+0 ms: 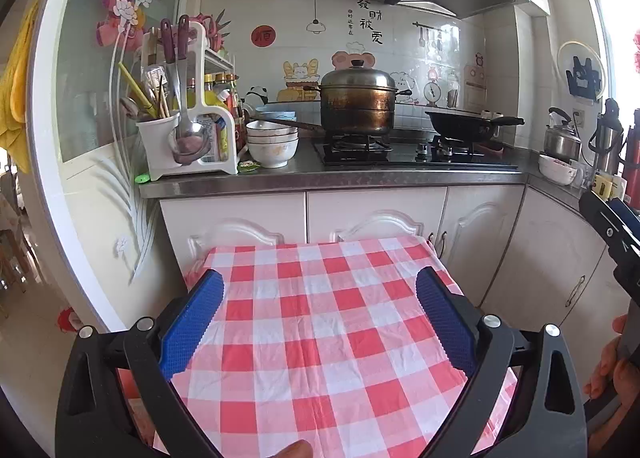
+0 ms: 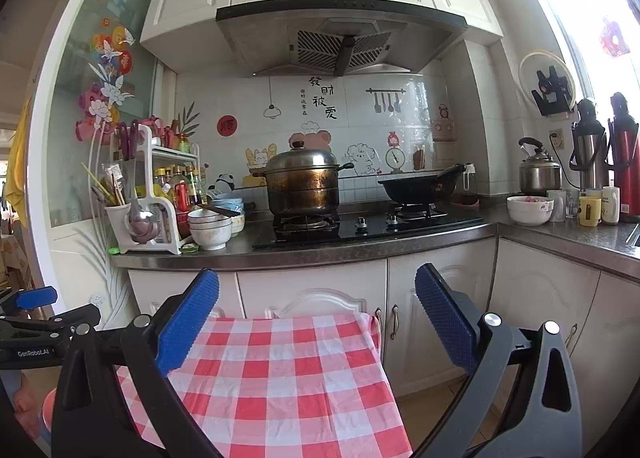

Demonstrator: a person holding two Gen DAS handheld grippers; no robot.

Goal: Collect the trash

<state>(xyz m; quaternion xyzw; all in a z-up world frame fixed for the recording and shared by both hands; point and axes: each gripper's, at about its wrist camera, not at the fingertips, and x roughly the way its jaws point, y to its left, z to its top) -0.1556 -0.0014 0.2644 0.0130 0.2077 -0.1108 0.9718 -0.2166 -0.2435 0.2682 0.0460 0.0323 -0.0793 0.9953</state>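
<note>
My left gripper is open over a table under a red-and-white checked cloth, with nothing between its blue pads. My right gripper is open too, held level above the cloth's far right corner, and empty. Each gripper shows at the edge of the other's view: the right gripper and the left gripper. No trash lies on the visible cloth. On the worktop by the bowls sits a small green wrapper-like thing.
Behind the table run white cupboards and a steel worktop with a utensil rack, stacked bowls, a steamer pot and a wok on the hob. Kettle, flasks and mugs stand right. A hand shows low right.
</note>
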